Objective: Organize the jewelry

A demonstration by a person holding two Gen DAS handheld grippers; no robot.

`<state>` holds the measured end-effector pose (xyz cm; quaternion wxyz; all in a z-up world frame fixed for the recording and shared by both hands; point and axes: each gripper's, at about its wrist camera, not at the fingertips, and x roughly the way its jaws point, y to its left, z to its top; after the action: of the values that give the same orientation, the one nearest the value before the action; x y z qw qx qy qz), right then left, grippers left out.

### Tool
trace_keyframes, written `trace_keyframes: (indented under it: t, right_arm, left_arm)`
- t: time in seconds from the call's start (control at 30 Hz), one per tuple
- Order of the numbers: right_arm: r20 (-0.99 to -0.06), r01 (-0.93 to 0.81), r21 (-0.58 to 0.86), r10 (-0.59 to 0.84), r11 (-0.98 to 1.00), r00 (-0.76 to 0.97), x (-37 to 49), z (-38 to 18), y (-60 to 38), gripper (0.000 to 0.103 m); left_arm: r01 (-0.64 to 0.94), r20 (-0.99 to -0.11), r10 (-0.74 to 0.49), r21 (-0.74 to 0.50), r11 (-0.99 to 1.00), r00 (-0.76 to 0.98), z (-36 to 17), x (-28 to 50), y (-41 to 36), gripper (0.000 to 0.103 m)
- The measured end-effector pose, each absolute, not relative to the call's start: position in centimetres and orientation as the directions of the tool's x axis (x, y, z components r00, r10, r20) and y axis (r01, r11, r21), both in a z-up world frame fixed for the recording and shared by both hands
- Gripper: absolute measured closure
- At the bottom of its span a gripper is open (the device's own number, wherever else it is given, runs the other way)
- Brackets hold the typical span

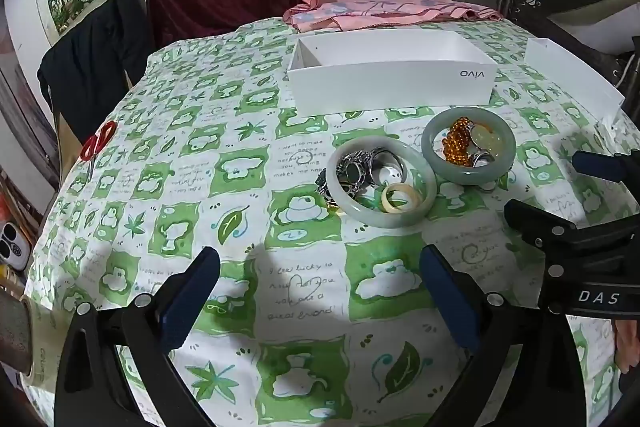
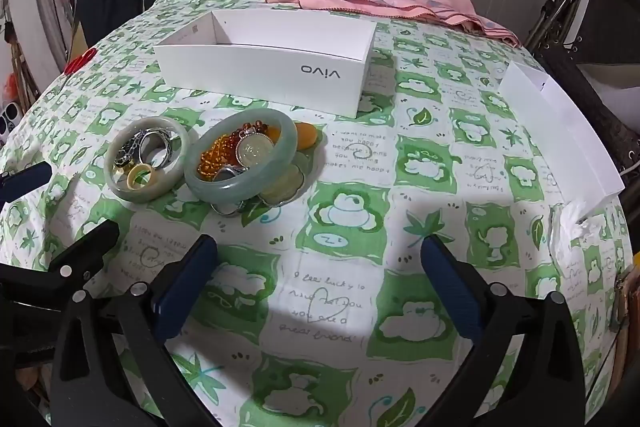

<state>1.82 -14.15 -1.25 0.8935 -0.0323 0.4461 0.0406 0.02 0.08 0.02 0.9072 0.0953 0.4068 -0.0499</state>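
Hovering spread wide and empty, the left gripper [image 1: 320, 291] and right gripper [image 2: 320, 287] face 2 jade bangles [image 2: 146, 165] corralling small jewelry, probably bound for the open white box [image 2: 264, 75].

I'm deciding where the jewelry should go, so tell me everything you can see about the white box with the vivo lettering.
The white box is a long, shallow, open-topped tray that looks like smooth cardboard, with grey "vivo" lettering upside down on its near wall. What shows of its inside looks bare. It lies flat on the green-and-white tablecloth, beyond the two jade-green bangles holding jewelry, and short of the pink cloth. Nothing else touches it.
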Motion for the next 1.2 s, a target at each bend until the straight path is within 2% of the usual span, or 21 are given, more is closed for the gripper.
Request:
trace_keyframes:
  t: [0.4,0.63,1.2]
  right_arm:
    - [-0.801,-0.101,-0.028,0.038,0.994,0.597,1.7,-1.2,-14.0,0.006]
    - [-0.803,-0.113,-0.02,0.052,0.993,0.594,2.0,-1.4,-14.3,0.006]
    - [-0.815,-0.117,0.011,0.077,0.993,0.574,2.1,-1.7,-14.4,0.006]
  left_arm:
    - [0.175,-0.767,-0.023,0.118,0.977,0.641,-0.6,0.4,0.5,0.005]
    - [0.162,-0.802,-0.097,0.0,0.987,0.59,-1.0,1.3,1.8,0.004]
    - [0.161,-0.801,-0.093,0.005,0.987,0.592,-0.9,1.6,2.6,0.004]
